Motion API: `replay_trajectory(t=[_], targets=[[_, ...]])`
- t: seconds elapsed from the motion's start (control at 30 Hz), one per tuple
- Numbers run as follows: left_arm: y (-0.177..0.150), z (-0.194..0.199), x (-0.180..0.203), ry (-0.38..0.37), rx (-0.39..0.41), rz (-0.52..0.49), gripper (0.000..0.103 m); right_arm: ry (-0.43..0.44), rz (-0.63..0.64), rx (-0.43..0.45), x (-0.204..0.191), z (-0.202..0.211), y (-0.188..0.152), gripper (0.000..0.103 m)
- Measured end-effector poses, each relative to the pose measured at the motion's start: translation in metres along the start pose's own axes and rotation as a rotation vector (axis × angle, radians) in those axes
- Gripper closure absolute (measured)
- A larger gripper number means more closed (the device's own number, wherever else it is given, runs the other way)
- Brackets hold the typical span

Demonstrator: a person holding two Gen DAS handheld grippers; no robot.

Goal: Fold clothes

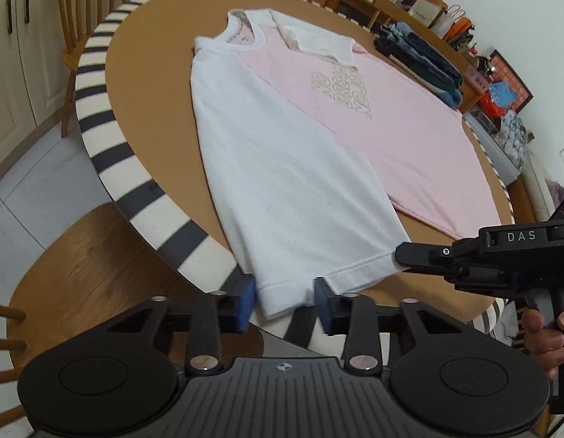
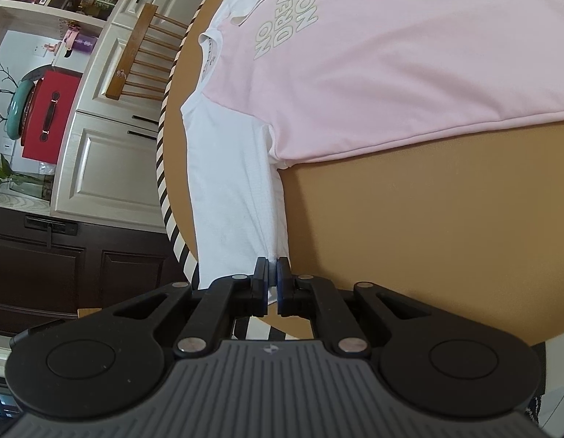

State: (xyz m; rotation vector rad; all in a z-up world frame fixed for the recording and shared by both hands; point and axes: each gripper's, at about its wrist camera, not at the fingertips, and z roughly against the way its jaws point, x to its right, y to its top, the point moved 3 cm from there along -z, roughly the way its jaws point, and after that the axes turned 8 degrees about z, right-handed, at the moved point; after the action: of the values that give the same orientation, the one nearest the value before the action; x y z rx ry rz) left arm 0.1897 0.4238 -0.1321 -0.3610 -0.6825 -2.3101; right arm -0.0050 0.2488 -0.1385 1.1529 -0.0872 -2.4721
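A pink and white T-shirt with pale lettering lies flat on the round brown table, its white side folded over the pink. At the near hem my left gripper stands open, a white hem corner filling the gap between its blue pads. My right gripper comes in from the right, held by a hand, and meets the other end of that white hem. In the right wrist view the right gripper is shut on a pinch of the T-shirt's white edge, over the table.
The table has a black-and-white striped rim. A stack of folded jeans sits at its far right edge. A wooden chair seat is below left, and another chair stands by the white cabinets. Cluttered shelves line the back wall.
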Motion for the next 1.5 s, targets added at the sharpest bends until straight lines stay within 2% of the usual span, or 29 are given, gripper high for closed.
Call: replay_trajectory(t=[0.13, 0.23, 0.63, 0.9, 1.07, 1.23, 1.5], targets=[[0.001, -0.003, -0.002, 0.022, -0.007, 0.017, 0.094, -0.003, 0.003, -0.001, 0.000, 0.001, -0.001, 0.097], [0.002, -0.002, -0.004, 0.026, -0.003, 0.025, 0.098, -0.003, 0.007, -0.003, -0.001, 0.000, -0.002, 0.097], [0.009, 0.010, 0.000, 0.011, 0.028, 0.004, 0.099, -0.010, 0.022, 0.012, -0.005, 0.006, -0.002, 0.097], [0.028, 0.028, 0.006, -0.027, 0.054, -0.011, 0.099, -0.020, 0.040, 0.027, -0.017, 0.012, 0.002, 0.099], [0.060, 0.035, 0.015, -0.040, 0.070, -0.025, 0.099, 0.031, -0.001, 0.045, -0.030, 0.018, 0.015, 0.099], [0.111, 0.028, 0.030, -0.023, 0.092, -0.049, 0.099, 0.088, -0.070, 0.059, -0.040, 0.017, 0.054, 0.099], [0.185, -0.041, 0.045, 0.058, 0.030, -0.021, 0.099, 0.022, -0.162, 0.043, -0.009, -0.016, 0.125, 0.098]])
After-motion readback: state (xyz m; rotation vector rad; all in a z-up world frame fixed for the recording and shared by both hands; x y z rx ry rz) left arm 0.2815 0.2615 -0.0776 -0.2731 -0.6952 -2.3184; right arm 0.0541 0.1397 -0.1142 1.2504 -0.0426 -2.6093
